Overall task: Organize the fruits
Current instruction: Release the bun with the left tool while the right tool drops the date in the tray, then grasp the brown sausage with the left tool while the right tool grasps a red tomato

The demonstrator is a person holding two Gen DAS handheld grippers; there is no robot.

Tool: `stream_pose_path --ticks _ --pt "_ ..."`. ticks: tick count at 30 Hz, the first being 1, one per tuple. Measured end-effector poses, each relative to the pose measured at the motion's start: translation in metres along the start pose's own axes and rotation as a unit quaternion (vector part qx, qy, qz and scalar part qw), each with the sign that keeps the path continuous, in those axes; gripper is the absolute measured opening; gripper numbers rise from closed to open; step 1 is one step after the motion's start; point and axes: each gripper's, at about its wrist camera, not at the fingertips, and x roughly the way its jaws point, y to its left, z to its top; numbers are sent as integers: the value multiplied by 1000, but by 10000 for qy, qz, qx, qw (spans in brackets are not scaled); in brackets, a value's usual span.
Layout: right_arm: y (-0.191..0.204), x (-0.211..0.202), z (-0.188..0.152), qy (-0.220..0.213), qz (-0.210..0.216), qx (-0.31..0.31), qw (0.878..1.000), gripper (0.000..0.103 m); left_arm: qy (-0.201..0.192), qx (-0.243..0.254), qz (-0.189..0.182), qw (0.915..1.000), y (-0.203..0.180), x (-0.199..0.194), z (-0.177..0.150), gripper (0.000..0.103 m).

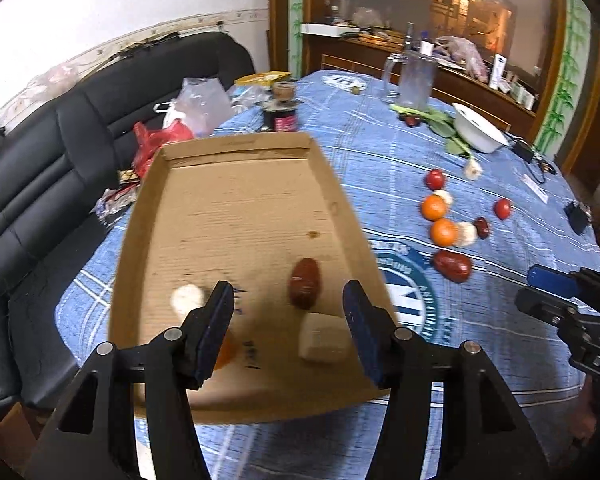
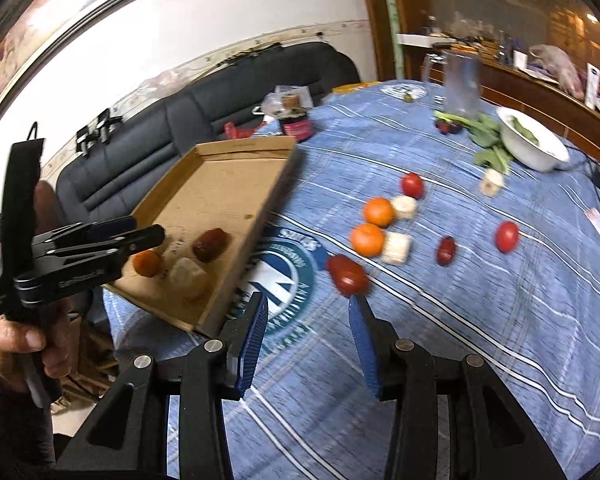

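Two tongs, both parted and empty: left tongs (image 1: pixel 288 320) above the cardboard tray (image 1: pixel 236 148); right tongs (image 2: pixel 308 332) should straddle the red date (image 2: pixel 348 274) just ahead, closing gently.

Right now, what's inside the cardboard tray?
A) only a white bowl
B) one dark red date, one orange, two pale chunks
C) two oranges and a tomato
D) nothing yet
B: the left wrist view shows the cardboard tray holding a dark red date, a pale chunk beside it, a second pale chunk and an orange partly hidden behind the left gripper.
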Motion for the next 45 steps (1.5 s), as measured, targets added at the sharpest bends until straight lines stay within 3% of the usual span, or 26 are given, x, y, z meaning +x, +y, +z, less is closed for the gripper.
stream_pose_path --ticks 5,28,34,45 --pt "-19 -5 -8 19 -115 146 9998 44 22 79 -225 9997 -20 -2 1 61" --pt "-96 -14 -20 -45 -599 750 9954 44 353 652 -1013 9921 -111 21 5 61" --pt "-136 7 1 -91 -854 1012 9912 44 556 568 -1144 9903 -121 43 8 61" --pt "-175 59 33 31 -1089 1134 9876 44 911 597 -993 9891 -139 91 13 61"
